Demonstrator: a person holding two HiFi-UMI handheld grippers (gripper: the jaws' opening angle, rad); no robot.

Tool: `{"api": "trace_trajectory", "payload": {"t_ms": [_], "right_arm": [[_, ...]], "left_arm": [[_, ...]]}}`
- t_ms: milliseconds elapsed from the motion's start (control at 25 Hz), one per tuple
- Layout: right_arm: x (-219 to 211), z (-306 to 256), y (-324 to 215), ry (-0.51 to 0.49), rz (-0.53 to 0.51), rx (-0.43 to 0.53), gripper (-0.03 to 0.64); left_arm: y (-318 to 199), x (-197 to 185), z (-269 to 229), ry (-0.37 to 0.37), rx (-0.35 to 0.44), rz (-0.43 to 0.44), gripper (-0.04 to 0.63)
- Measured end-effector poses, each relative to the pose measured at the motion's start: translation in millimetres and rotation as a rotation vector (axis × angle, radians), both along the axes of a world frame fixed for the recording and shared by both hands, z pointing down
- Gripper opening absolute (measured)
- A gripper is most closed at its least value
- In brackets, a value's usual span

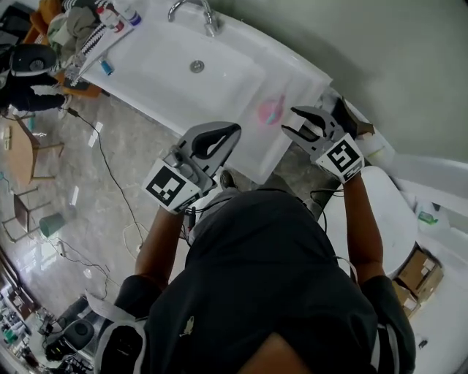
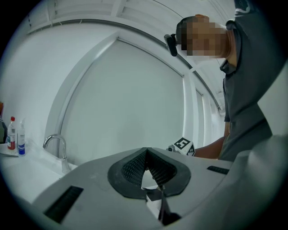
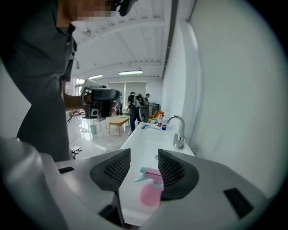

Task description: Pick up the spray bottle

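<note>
A pink spray bottle [image 1: 270, 109] with a teal head lies on its side on the white sink counter [image 1: 241, 146], to the right of the basin. In the right gripper view the spray bottle [image 3: 150, 191] shows between and beyond the jaws, not touched. My right gripper [image 1: 291, 121] hangs just right of the bottle, open, with nothing between its pads; in its own view the right gripper [image 3: 144, 168] points down along the counter. My left gripper [image 1: 223, 137] is held over the counter's front edge, shut and empty; in its own view the left gripper [image 2: 145, 152] has its pads meeting.
A chrome faucet [image 1: 197, 11] stands at the back of the basin [image 1: 196, 66]. Small bottles [image 1: 117, 14] crowd the counter's far left end. A white fixture [image 1: 380, 212] and a cardboard box [image 1: 420, 270] lie to the right. Cables trail over the floor [image 1: 110, 168].
</note>
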State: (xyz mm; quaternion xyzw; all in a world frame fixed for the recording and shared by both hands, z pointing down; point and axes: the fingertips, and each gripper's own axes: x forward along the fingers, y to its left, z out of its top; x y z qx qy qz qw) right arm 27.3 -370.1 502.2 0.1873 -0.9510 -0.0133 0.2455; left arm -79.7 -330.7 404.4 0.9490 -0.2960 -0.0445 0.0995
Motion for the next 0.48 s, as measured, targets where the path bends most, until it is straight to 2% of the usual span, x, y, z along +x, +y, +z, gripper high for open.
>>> {"api": "trace_trajectory", "payload": {"t_ms": [200,480], "right_arm": [[-3,33,-23,0.243,-0.223,0.079,0.220],[-5,83,-39,0.524,-0.569,0.131,0.227]], "left_arm": [[-21,1,11,-0.003,-0.038,-0.041,0.005],[-52,-7,31,-0.006,-0.082,-0.126,0.005]]}}
